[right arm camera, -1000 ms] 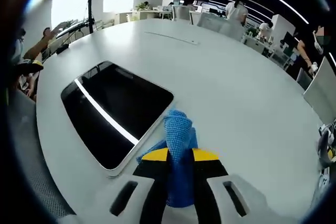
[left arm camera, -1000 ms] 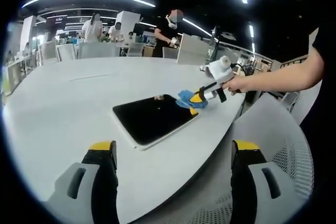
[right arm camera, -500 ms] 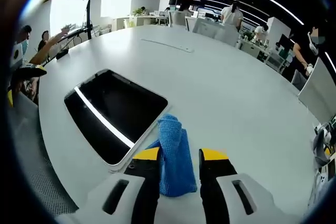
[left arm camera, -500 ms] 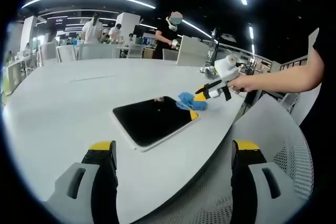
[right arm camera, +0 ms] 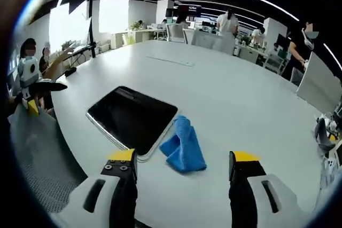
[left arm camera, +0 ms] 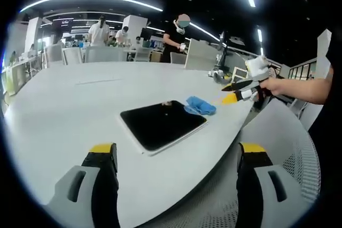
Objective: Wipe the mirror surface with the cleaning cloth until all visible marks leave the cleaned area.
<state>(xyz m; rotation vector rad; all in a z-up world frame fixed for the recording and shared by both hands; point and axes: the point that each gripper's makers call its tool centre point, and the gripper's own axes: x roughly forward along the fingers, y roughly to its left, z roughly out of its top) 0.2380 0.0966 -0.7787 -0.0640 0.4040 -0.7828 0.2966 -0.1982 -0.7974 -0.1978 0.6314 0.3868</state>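
The mirror (left arm camera: 163, 124) is a dark rectangular slab with a white rim, lying flat on the round white table (left arm camera: 64, 110). The crumpled blue cloth (left arm camera: 200, 105) lies on the table against the mirror's far corner. My left gripper (left arm camera: 177, 149) is open and empty, held back over the table's near edge. My right gripper (left arm camera: 231, 92), held by a hand, hovers open off the table edge just right of the cloth. In the right gripper view the mirror (right arm camera: 131, 118) and cloth (right arm camera: 184, 145) lie ahead of the open, empty right gripper (right arm camera: 184, 157). The left gripper (right arm camera: 45, 95) shows at far left.
A grey mesh chair (left arm camera: 288, 153) stands below the table edge near both grippers. Several people (left arm camera: 176, 36) and office chairs (left arm camera: 101, 53) are beyond the far side of the table. A small grey device (right arm camera: 323, 132) sits at the table's right edge.
The right gripper opened, let go of the blue cloth and drew back off the table edge. The cloth now lies loose beside the mirror's corner. The left gripper stayed open.
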